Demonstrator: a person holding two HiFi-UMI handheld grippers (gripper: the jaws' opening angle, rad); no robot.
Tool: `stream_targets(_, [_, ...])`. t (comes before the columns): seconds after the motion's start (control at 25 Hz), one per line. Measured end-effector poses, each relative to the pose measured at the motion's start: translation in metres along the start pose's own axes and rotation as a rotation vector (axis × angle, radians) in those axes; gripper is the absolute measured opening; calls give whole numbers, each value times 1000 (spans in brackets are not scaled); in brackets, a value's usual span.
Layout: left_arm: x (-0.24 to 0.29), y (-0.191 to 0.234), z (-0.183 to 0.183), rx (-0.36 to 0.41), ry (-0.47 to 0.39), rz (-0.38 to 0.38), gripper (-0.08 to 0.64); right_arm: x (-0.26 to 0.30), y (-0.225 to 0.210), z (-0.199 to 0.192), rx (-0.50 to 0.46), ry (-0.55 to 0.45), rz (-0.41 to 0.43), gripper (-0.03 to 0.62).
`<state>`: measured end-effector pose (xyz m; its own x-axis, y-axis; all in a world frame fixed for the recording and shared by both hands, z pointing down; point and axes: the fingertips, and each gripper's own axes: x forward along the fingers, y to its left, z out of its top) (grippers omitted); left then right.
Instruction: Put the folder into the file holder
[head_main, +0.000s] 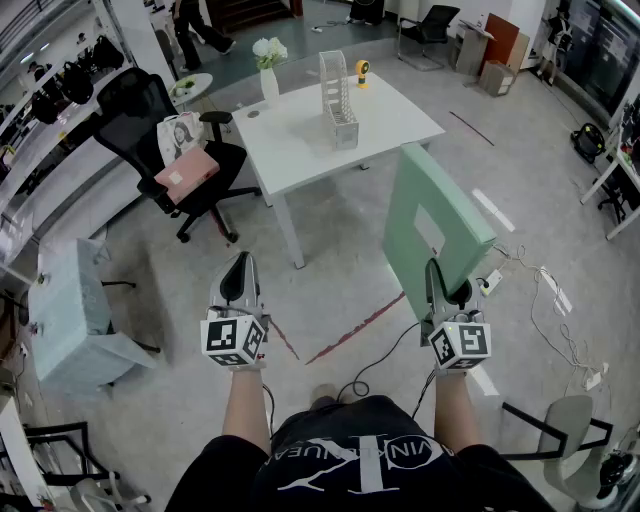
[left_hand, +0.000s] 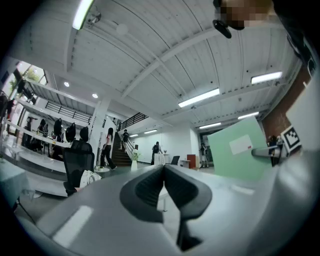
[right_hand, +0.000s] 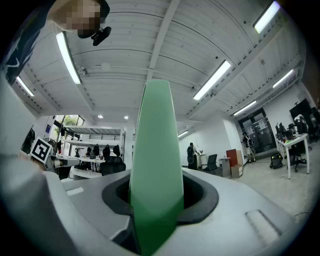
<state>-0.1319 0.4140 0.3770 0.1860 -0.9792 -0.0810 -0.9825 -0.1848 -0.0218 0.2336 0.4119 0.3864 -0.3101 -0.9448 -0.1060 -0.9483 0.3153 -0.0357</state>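
We are clamping a pale green folder (head_main: 436, 210) upright in the fingers of our right gripper (head_main: 437, 280). The fingers of our left gripper (head_main: 238, 268) are pressing together, empty. A file holder (head_main: 338, 95) is standing on the surface (head_main: 290, 150) ahead.

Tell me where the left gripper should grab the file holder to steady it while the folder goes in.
Probably the top rim at the tall far end of the file holder, from above and its left. It stands upright on the table, its thin walls suit straddling jaws, and the slot stays clear for the folder in the right gripper. The left gripper, now shut, must open first.
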Motion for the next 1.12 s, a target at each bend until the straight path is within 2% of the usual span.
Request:
stream_targets(0.52, [-10,-14,-9,-3,13,-9,0,-15,0,-3,4,-3,9,172])
stream_targets(0.72, [-24,-24,-13,-6,6,-11,0,-33,-8,-11,49,-14,-12,170])
stream_targets(0.88, [-31,-27,-19,-26,11,-6,0,-39,-12,-12,30,-7,-2,172])
stream_targets(1.12, [1,-22,-13,-33,-4,-20,0,-11,-20,-5,40,-34,10,176])
